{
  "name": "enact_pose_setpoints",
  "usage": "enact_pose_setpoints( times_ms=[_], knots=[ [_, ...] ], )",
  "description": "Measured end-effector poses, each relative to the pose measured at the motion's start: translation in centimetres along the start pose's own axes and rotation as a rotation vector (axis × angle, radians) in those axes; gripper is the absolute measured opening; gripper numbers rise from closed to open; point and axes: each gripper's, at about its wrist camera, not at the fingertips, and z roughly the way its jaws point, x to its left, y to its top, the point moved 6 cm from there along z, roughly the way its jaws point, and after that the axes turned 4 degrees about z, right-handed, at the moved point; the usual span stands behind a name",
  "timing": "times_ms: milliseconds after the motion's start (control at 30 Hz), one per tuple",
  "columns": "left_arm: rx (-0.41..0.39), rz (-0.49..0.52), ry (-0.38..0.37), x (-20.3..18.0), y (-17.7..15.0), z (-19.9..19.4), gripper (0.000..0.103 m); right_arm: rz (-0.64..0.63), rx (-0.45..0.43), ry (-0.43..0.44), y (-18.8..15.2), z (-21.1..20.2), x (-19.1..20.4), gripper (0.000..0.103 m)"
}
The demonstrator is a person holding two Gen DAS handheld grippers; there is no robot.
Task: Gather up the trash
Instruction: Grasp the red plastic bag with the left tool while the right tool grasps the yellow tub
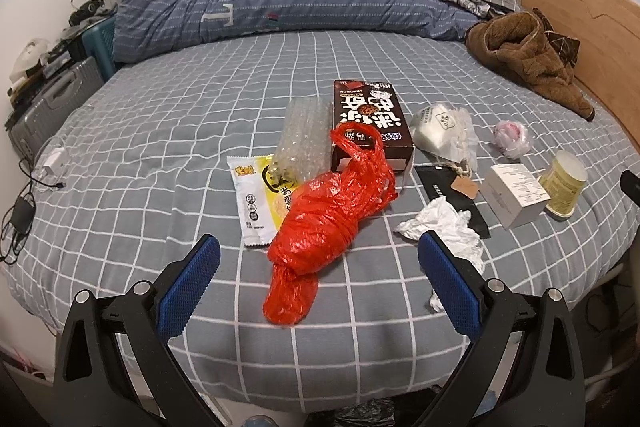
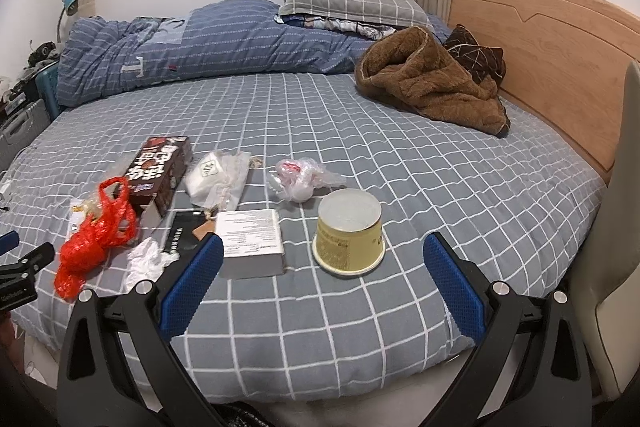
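Trash lies on a grey checked bed [image 1: 168, 131]. A crumpled red plastic bag [image 1: 320, 227] lies just ahead of my open, empty left gripper [image 1: 320, 251]. Behind it are a white-yellow snack wrapper [image 1: 256, 203], bubble wrap [image 1: 300, 139] and a dark brown box [image 1: 368, 119]. A crumpled tissue [image 1: 444, 227] lies by the right finger. My right gripper [image 2: 324, 251] is open and empty; an upside-down yellow paper cup [image 2: 348, 231] and a white box [image 2: 250, 243] lie just ahead between its fingers. The red bag [image 2: 92, 243] shows at left there.
A clear bag with something white [image 2: 216, 179], a pink-white wad in plastic [image 2: 300, 179] and a black sleeve [image 2: 180, 231] lie further back. A brown fleece garment [image 2: 432, 83], a blue duvet [image 2: 200, 39] and a wooden headboard [image 2: 552, 47] stand behind. Cables [image 1: 24, 203] lie at the bed's left edge.
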Motion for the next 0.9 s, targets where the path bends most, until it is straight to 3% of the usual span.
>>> enact_pose_setpoints(
  times_ms=[533, 733, 900],
  knots=[
    [0.123, 0.009, -0.017, 0.0, 0.0, 6.7, 0.09, -0.02, 0.088, -0.069, 0.3, 9.7, -1.8, 0.096],
    [0.164, 0.01, -0.024, 0.0, -0.6, 8.1, 0.081, -0.002, 0.123, -0.065, 0.0, 12.2, -2.2, 0.093],
    [0.185, 0.019, -0.024, -0.2, -1.0, 8.8, 0.065, -0.001, 0.147, -0.067, -0.2, 13.8, -2.2, 0.089]
  ],
)
